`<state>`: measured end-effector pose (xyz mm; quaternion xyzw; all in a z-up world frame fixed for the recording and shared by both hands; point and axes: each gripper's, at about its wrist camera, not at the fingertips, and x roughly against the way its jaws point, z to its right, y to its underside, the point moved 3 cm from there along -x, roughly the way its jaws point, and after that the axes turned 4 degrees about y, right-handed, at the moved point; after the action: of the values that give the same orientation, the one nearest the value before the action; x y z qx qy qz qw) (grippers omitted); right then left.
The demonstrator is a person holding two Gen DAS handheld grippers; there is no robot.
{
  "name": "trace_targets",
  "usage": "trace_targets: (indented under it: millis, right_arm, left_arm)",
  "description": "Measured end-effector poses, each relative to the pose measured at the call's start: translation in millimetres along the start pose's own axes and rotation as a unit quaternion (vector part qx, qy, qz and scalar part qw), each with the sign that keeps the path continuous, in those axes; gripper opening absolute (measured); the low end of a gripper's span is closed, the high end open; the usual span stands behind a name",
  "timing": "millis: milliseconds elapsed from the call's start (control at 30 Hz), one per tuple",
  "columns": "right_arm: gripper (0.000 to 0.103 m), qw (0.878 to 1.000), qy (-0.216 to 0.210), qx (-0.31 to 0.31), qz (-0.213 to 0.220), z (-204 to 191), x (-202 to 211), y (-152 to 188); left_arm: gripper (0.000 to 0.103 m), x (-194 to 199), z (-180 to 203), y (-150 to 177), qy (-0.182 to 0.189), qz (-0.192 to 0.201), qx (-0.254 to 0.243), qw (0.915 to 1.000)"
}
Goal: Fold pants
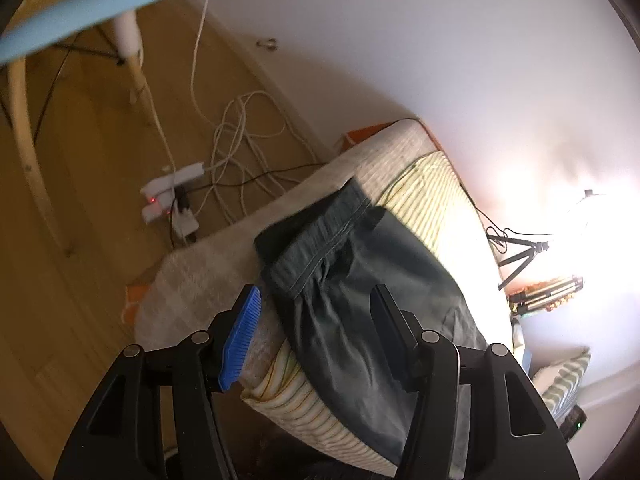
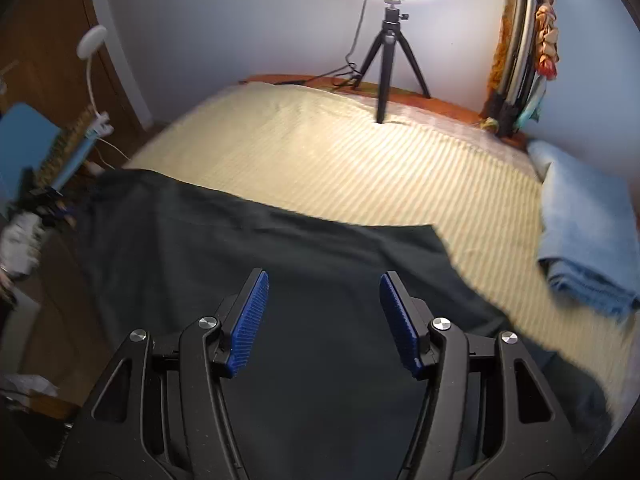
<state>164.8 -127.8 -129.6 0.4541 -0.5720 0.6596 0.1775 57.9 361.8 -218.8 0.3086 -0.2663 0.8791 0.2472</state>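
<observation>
Left wrist view: the left gripper hangs over the bed corner, jaws apart and gripping nothing. The pants lie dark on the striped sheet, waistband toward the far edge; their near end is hidden behind the right-hand finger and cut off by the frame's lower rim. That finger shows only its dark back, so its pad cannot be seen. Glare from the ring light washes out the bed's far side. Cables on the floor are blurred.

Right wrist view: the right gripper hovers above the pants, jaws open with only flat cloth below them. The fabric runs out of frame at bottom and left, where clutter is too smeared to name. A blue towel lies folded near the right edge, behind it a tripod
</observation>
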Motion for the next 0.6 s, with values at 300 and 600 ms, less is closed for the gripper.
trace_targets:
  millis: [300, 600]
  right_arm:
    - [0.061, 1.000, -0.010, 0.016, -0.009, -55.4, -1.3, 3.4]
    - [0.061, 0.997, -0.027, 0.064, -0.018, -125.7, -12.5, -24.2]
  left_arm:
    - [0.020, -12.1, 11.2, -2.7, -0.038, 0.053, -0.092, 0.9937]
    - [0.058, -2.3, -4.3, -1.4, -0.034, 0.047, -0.071, 0.9958]
